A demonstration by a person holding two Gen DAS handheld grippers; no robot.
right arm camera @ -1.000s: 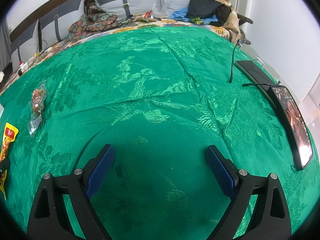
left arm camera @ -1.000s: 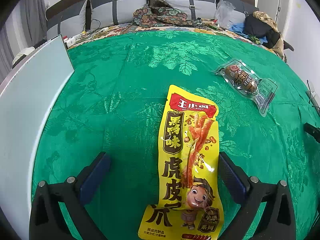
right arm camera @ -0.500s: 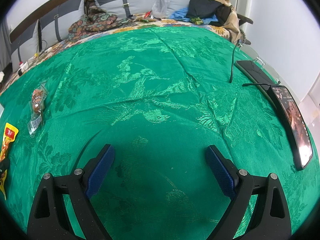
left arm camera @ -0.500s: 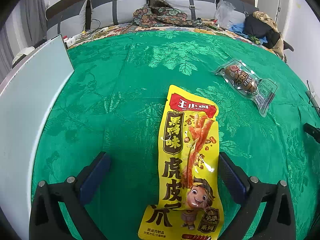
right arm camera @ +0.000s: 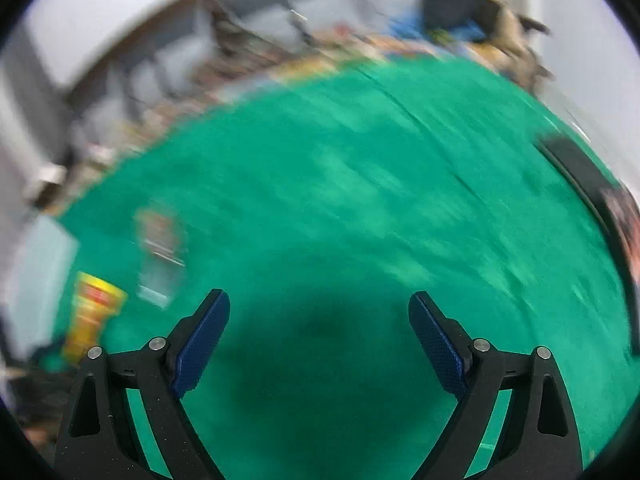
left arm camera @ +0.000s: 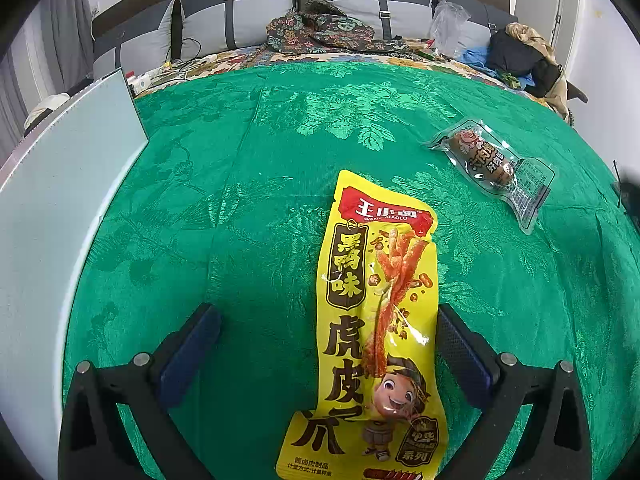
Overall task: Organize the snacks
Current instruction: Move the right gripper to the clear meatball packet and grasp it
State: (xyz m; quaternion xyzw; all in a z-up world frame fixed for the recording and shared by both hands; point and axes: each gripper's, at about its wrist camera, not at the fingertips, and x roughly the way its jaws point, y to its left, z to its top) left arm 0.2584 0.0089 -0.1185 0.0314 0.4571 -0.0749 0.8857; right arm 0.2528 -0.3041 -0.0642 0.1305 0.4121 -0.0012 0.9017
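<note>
Snacks lie on a big green cloth [left arm camera: 280, 184] that covers the whole table. A pale flat board [left arm camera: 60, 208] sits along the left edge of the cloth. Far behind the table is a sofa with grey cushions [left arm camera: 240, 20] and a heap of clothes.

The long yellow snack bag [left arm camera: 376, 320] lies flat on the cloth, near the middle. It runs from near to far between the two fingers of the left gripper [left arm camera: 328, 348]. Those fingers are spread wide apart and grasp nothing. The right one sits just beside the bag's edge.

A smaller clear snack pack [left arm camera: 492, 160] with something brown inside lies farther off to the right, apart from the yellow bag.

The right wrist view is very blurry. The right gripper [right arm camera: 318, 340] is spread wide too, with only green cloth between its fingers. The yellow bag shows as a smear at the far left.
</note>
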